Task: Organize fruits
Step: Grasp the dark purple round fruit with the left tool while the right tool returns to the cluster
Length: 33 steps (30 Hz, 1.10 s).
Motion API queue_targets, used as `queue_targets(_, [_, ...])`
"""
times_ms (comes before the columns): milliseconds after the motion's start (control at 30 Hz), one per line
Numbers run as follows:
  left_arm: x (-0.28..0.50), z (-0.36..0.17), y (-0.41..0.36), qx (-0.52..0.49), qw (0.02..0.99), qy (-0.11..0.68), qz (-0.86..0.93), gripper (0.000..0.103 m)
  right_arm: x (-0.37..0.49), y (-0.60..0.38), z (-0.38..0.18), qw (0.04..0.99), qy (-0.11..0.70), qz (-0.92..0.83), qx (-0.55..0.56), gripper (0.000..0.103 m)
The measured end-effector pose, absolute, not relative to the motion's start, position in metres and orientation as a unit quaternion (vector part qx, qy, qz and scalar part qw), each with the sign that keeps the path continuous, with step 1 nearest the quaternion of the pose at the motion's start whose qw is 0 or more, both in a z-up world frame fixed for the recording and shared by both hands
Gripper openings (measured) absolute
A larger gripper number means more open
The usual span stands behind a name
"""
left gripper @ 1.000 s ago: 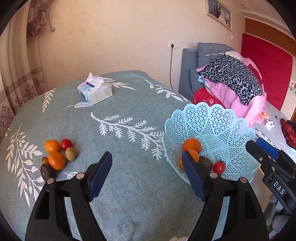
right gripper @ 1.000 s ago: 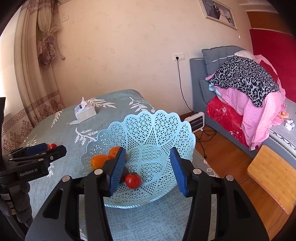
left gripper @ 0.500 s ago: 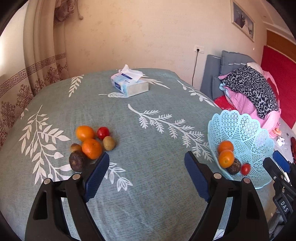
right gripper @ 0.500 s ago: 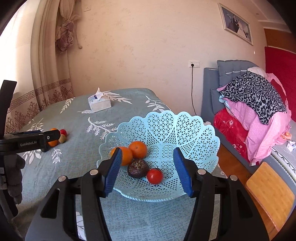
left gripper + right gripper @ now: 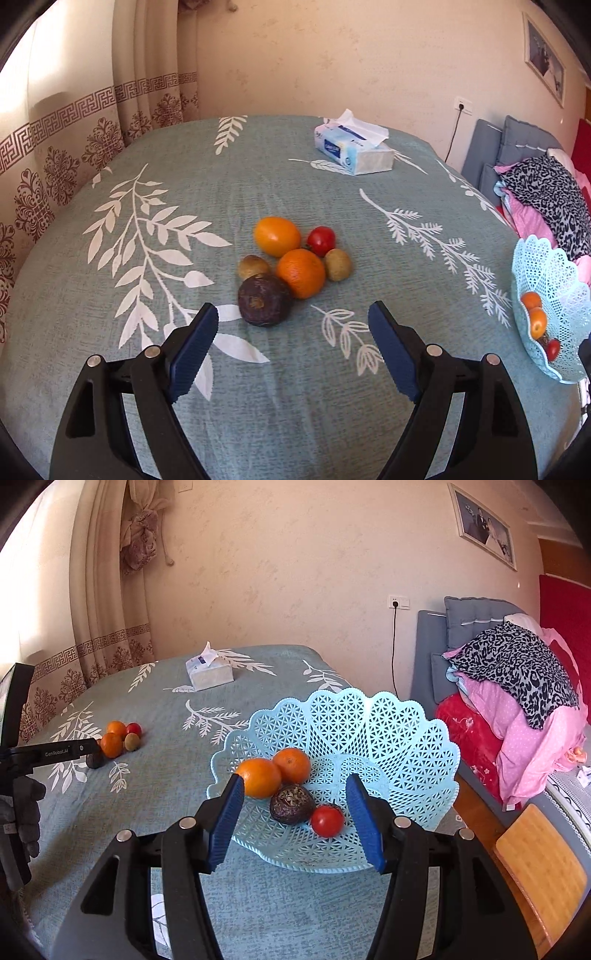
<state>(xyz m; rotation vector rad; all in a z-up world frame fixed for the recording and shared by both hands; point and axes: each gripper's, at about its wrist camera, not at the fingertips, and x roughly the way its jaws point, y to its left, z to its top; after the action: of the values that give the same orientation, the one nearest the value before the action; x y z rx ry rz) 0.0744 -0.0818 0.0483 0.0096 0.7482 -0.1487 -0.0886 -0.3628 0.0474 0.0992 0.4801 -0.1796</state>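
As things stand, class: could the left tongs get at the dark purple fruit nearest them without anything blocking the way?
Probably yes. The left tongs are open and empty, and the dark purple fruit lies just ahead with only bare tablecloth between; the orange touching it may crowd one finger.

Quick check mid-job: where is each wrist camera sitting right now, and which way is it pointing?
Left wrist: behind the open left gripper, low over the tablecloth, facing the loose fruit pile; only its own fingers show.
Right wrist: behind the open right gripper, facing the basket and its fruit; its own fingers show, plus the left gripper and a gloved hand at the left edge.
Shared: the pile, the basket, the tissue box and the bedding.
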Motion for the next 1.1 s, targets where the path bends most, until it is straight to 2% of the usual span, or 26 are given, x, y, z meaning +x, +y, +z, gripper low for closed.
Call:
queue_targets(267, [0.103, 0.028, -0.056, -0.017, 0.915, 0.401, -0.049, 0.083, -0.085, -0.361, 0.043, 0.964, 0.245, -0.088, 0.044, 0.059])
queue_targets(433, [0.118, 0.018, -0.053, -0.024, 0.905, 0.42, -0.062, 0.07, -0.083, -0.357, 0.044, 0.964, 0.249, -0.085, 0.042, 0.059])
queue_targets(567, [0.122, 0.015, -0.056, -0.026, 0.903, 0.422, -0.08, 0.067, -0.079, -0.35, 0.048, 0.964, 0.253, -0.068, 0.044, 0.059])
queue_targets(733, [0.122, 0.016, -0.056, -0.035, 0.901, 0.42, -0.106, 0.043, -0.07, -0.329, 0.058, 0.966, 0.255, -0.033, 0.038, 0.059])
queue_targets(1100, [0.089, 0.036, -0.035, -0.035, 0.923, 0.372, -0.09, 0.043, -0.018, -0.265, 0.063, 0.95, 0.3, 0.078, 0.027, 0.059])
